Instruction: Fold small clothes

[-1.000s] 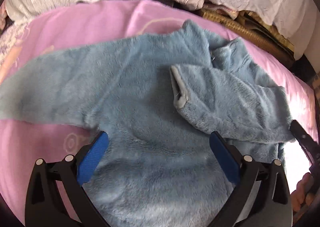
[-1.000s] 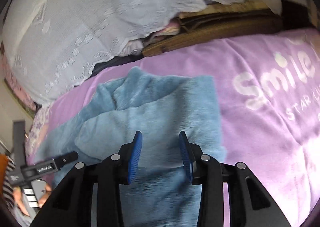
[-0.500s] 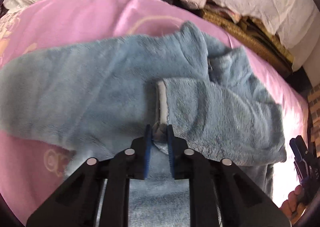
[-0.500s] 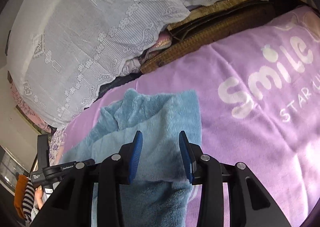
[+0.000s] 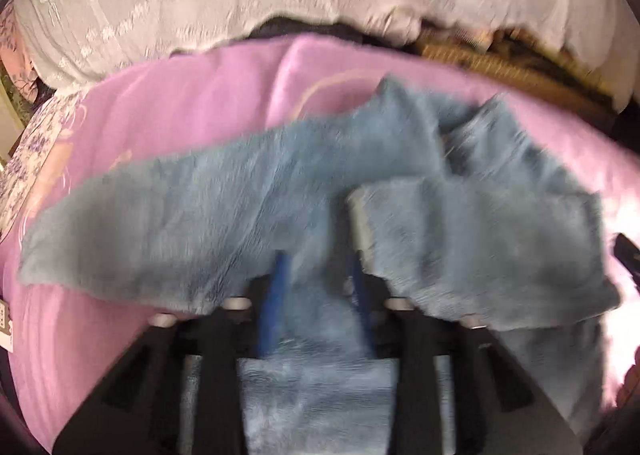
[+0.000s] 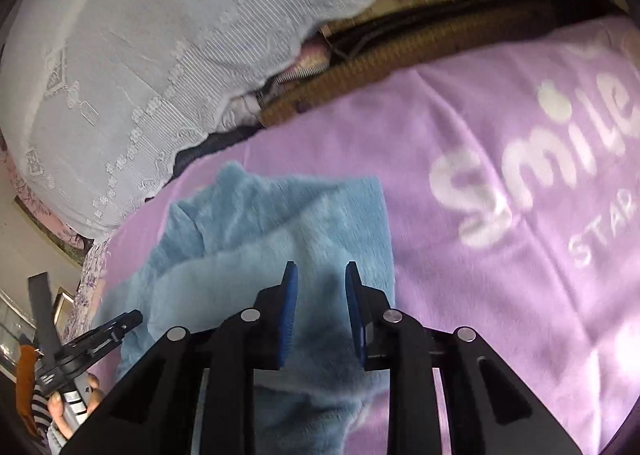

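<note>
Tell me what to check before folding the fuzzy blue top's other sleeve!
1. One sleeve folded across blue top: ok.
2. Other sleeve lying out flat, not yet folded: ok.
3. Left gripper jaws opening, cloth let go: cannot tell, blurred.
4. Right gripper jaws closing over the top's edge, nothing pinched yet: ok.
5. Pink blanket smooth underneath: ok.

Bare pink blanket (image 6: 500, 295) is left right of the blue fleece top (image 6: 248, 255); its far edge is blocked by white lace cloth (image 6: 160, 55).
</note>
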Demonstrator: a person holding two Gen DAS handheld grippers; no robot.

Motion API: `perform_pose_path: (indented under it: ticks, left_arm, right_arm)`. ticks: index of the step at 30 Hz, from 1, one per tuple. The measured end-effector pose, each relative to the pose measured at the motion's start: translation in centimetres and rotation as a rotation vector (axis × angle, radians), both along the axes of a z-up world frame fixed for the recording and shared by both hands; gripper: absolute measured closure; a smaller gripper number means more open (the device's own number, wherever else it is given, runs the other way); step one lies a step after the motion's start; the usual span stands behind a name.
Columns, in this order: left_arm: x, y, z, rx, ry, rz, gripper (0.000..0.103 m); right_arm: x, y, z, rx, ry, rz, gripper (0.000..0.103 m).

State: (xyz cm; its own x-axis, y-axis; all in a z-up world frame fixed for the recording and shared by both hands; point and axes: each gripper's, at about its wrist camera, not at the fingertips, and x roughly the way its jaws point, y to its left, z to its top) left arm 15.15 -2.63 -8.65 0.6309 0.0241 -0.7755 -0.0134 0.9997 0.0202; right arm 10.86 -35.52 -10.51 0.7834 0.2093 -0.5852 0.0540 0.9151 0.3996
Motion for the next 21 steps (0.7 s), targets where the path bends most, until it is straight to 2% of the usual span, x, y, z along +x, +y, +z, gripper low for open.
perform_pose_path:
  ticks: [1, 2, 4, 5, 6, 7, 8, 10, 12, 14, 16, 18, 19, 21]
  left_arm:
    - [-0.1, -0.5, 0.6, -0.008, -0.023, -0.009, 0.033]
    - [0.1, -1.1, 0.9, -0.010, -0.032, -0.020, 0.026]
    - [0.8, -2.8, 0.7, 0.001, -0.017, -0.052, 0.026]
    - [1.4, -3.6, 0.0, 0.011, 0.010, -0.068, 0.026]
    - [2.5, -4.4, -1.5, 0.031, 0.068, -0.086, 0.026]
    - [3.1, -4.7, -2.8, 0.044, 0.111, -0.081, 0.024]
    - [3.8, -4.7, -4.2, 0.043, 0.154, -0.069, 0.018]
    - [3.9, -3.7, -4.7, -0.008, 0.136, -0.036, 0.012]
    - [3.2, -2.7, -3.9, -0.052, 0.135, -0.028, 0.013]
    - [2.2, -2.0, -3.0, -0.062, 0.107, -0.017, 0.013]
    - [1.0, -1.5, -2.7, -0.023, 0.075, -0.020, 0.013]
    - [1.0, -1.6, -3.9, 0.028, 0.107, -0.011, 0.009]
    - [1.4, -1.4, -4.9, 0.016, 0.141, -0.014, 0.006]
    - [1.4, -0.9, -4.7, -0.021, 0.144, 0.000, 0.007]
  right_arm:
    - [0.6, 0.0, 0.3, -0.011, -0.002, -0.007, 0.079]
    - [1.4, -0.1, 0.3, -0.014, 0.001, -0.011, 0.079]
    - [3.2, -0.3, -0.4, -0.007, 0.021, -0.011, 0.082]
    - [4.7, -0.3, -1.4, -0.017, 0.067, -0.014, 0.083]
    - [5.3, -0.5, -2.6, -0.012, 0.112, -0.019, 0.086]
    - [5.2, -0.9, -3.4, 0.017, 0.110, -0.016, 0.086]
    - [4.8, -1.2, -3.2, 0.028, 0.091, -0.011, 0.086]
    - [3.1, -1.5, -1.9, 0.031, 0.065, -0.018, 0.084]
    - [0.9, -1.3, -0.5, -0.005, 0.011, -0.005, 0.082]
    - [-1.4, -0.4, 0.3, -0.056, -0.020, 0.033, 0.082]
    - [-2.6, 0.6, -0.3, -0.104, 0.006, 0.075, 0.082]
    - [-3.0, 1.7, -2.7, -0.191, 0.083, 0.100, 0.083]
    - [-3.3, 2.1, -3.1, -0.221, 0.058, 0.103, 0.083]
    - [-3.6, 2.2, -2.0, -0.238, 0.063, 0.078, 0.085]
